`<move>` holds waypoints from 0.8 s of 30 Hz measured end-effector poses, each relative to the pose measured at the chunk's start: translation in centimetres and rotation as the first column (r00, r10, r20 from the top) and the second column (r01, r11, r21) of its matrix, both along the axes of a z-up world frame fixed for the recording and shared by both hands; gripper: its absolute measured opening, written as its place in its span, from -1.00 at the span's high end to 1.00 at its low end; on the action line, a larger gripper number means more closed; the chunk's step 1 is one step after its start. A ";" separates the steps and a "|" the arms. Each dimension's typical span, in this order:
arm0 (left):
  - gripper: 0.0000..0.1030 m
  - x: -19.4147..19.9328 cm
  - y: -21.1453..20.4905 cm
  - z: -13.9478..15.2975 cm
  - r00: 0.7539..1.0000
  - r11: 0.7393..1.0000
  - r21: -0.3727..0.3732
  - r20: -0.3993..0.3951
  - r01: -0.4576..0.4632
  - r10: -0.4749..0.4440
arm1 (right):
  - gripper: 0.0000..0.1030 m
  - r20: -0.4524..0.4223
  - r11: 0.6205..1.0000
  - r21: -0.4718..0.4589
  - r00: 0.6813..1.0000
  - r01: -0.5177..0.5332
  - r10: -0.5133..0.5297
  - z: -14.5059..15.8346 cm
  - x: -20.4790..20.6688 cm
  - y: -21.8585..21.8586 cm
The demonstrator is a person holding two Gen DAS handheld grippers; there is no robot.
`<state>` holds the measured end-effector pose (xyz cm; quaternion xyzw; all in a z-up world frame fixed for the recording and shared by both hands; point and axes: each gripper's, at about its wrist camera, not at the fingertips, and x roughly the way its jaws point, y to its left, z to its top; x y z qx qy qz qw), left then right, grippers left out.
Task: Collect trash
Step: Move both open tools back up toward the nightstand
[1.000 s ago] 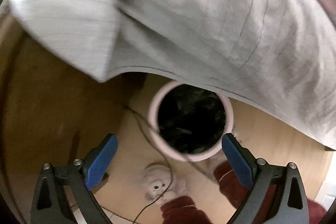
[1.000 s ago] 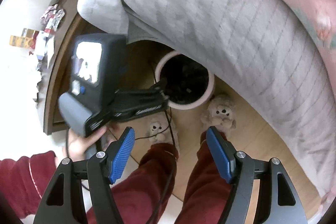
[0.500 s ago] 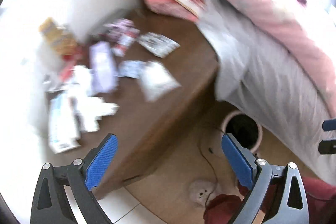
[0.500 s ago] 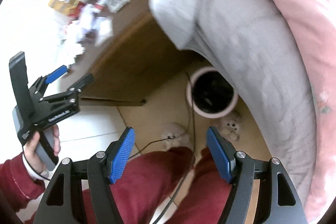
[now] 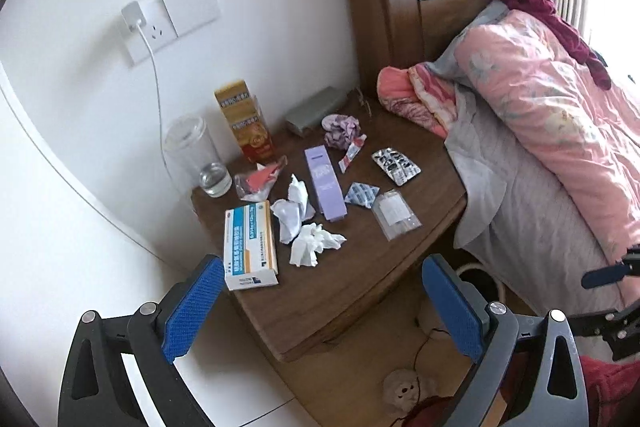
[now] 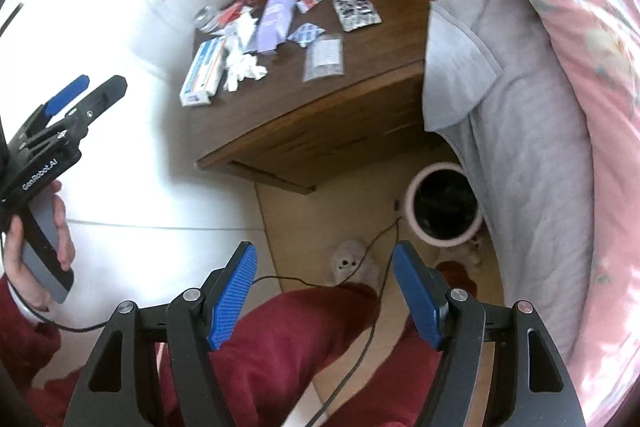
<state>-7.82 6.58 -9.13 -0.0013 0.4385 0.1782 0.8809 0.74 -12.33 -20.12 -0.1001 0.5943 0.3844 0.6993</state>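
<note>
Left gripper (image 5: pixel 320 307) spread wide, nothing between its blue pads, aimed at the nightstand (image 5: pixel 360 291) from in front and above. Right gripper (image 6: pixel 324 295) likewise wide open and empty, pointing down over the person's red-trousered legs (image 6: pixel 280 339) toward the floor. Trash lies scattered on the nightstand top: two crumpled tissues (image 5: pixel 314 247) touching each other near the front, just right of a blue-and-white box (image 5: pixel 250 247); a purple box (image 5: pixel 325 183) behind them; a clear bag (image 5: pixel 395 213) near the right front edge; a small blue packet (image 5: pixel 362 195) between bag and purple box; a blister pack (image 5: pixel 396 167) further back; a red-white sachet (image 5: pixel 350 155); a crumpled purple wrapper (image 5: pixel 340 131) near the back. A glass (image 5: pixel 196 155) and a yellow carton (image 5: pixel 244 119) stand against the wall, the carton upright. Pink bin (image 6: pixel 442 207) sits on the wood floor between nightstand and bed (image 6: pixel 560 107), black liner inside, partly under the hanging grey sheet. In the right wrist view the left gripper (image 6: pixel 76 99) shows at far left, held by a hand (image 6: pixel 36 247), off the nightstand's left front corner and well apart from the trash.
</note>
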 end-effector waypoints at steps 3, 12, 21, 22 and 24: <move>-0.93 -0.6 -1.5 0.2 0.999 0.999 0.006 -0.014 0.038 -0.038 | -0.34 0.008 1.000 -0.018 1.000 -0.019 0.019 0.5 0.0 0.0; -0.93 -3.7 -5.1 1.2 0.997 0.988 -0.151 -0.070 0.018 -0.029 | -0.34 -0.010 0.997 -0.048 0.998 -0.066 0.065 1.8 0.4 -0.2; -0.93 -4.6 -5.3 3.9 0.995 0.985 -0.167 -0.092 -0.050 0.035 | -0.34 -0.055 0.996 -0.056 0.996 -0.073 0.070 5.9 1.4 -4.0; -0.93 -4.4 -5.2 4.2 0.995 0.984 -0.165 -0.085 -0.063 0.049 | -0.34 -0.049 0.996 -0.057 0.996 -0.074 0.072 6.3 1.6 -4.2; -0.93 -3.9 -4.9 4.7 0.996 0.983 -0.169 -0.067 -0.077 0.067 | -0.34 -0.038 0.996 -0.055 0.997 -0.073 0.071 7.1 2.3 -4.6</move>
